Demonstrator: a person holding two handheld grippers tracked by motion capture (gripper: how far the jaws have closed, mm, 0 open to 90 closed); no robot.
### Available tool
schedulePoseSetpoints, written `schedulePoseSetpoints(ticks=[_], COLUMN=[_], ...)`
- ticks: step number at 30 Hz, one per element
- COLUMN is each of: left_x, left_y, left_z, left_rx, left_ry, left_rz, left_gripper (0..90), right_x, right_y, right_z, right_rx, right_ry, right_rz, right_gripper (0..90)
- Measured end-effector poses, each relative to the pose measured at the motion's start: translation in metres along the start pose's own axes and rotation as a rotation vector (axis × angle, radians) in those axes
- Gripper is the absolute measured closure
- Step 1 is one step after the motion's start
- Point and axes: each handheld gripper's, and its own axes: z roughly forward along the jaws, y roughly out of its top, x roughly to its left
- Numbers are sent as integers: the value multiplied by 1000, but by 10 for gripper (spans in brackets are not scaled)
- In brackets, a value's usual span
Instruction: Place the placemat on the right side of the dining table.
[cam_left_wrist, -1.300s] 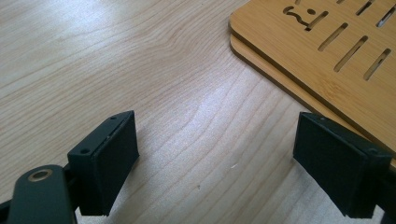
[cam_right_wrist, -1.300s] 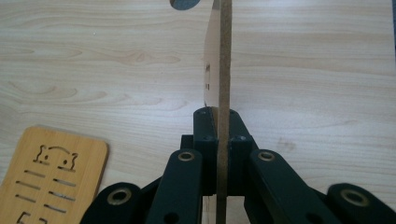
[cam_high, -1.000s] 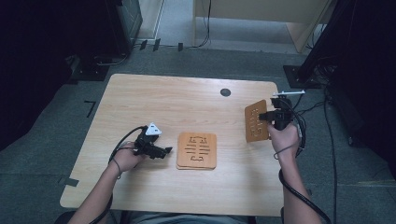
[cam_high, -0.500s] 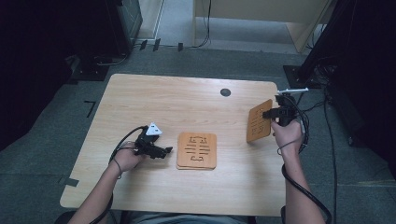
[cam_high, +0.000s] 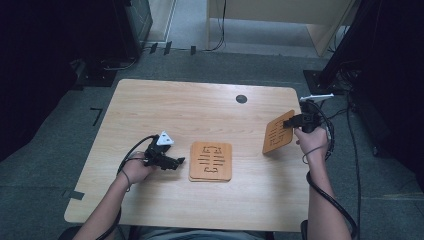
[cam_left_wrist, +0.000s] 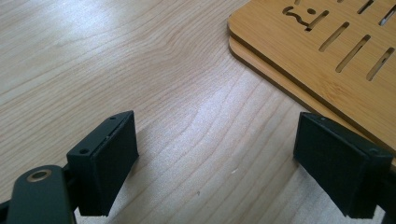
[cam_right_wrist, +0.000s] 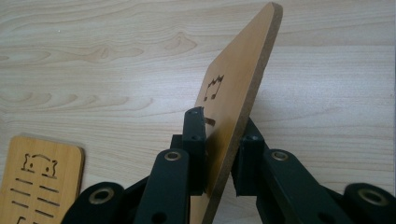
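Two slotted wooden boards lie stacked (cam_high: 211, 160) flat at the table's middle; their corner (cam_left_wrist: 327, 51) appears in the left gripper view. My left gripper (cam_high: 177, 162) rests just left of the stack, jaws wide open (cam_left_wrist: 233, 172) over bare wood. At the table's right, my right gripper (cam_high: 292, 121) holds a third slotted board (cam_high: 277, 134) tilted on edge. In the right gripper view the board (cam_right_wrist: 233, 88) stands between the two pads (cam_right_wrist: 219, 163). These jaws have just been opening slightly, with the board still between them. The stack (cam_right_wrist: 42, 182) lies farther off.
The light wooden table (cam_high: 200, 110) has a round black cable hole (cam_high: 241, 99) near its far edge. Cables trail from both grippers. Dark equipment and a wooden cabinet stand on the grey floor beyond the table.
My right hand has shifted slightly rightward with the tilted board. The left hand and the stack have stayed put.
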Motion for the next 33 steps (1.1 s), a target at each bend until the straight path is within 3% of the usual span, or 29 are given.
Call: schedulePoseSetpoints(ticks=[5,16,22,28,33], left_x=[0,0,-1,-1,-1], left_y=[0,0,0,0,0], left_z=[0,0,0,0,0], left_rx=[0,-1,1,0,0], left_ry=[-1,2,4,10,11], left_rz=[2,1,1,4,8], left_gripper=[128,128,128,128,128], right_x=[-7,-11,-19,-20,-23], right_y=[0,-2,-4,-5,-6], right_z=[1,4,7,12,13], right_rx=[2,-6,-2,-12,-16], right_ry=[11,-45,-39,-58,-43], right_rz=[10,-40,-25,-70,-59], right_gripper=[774,700,669,630,624])
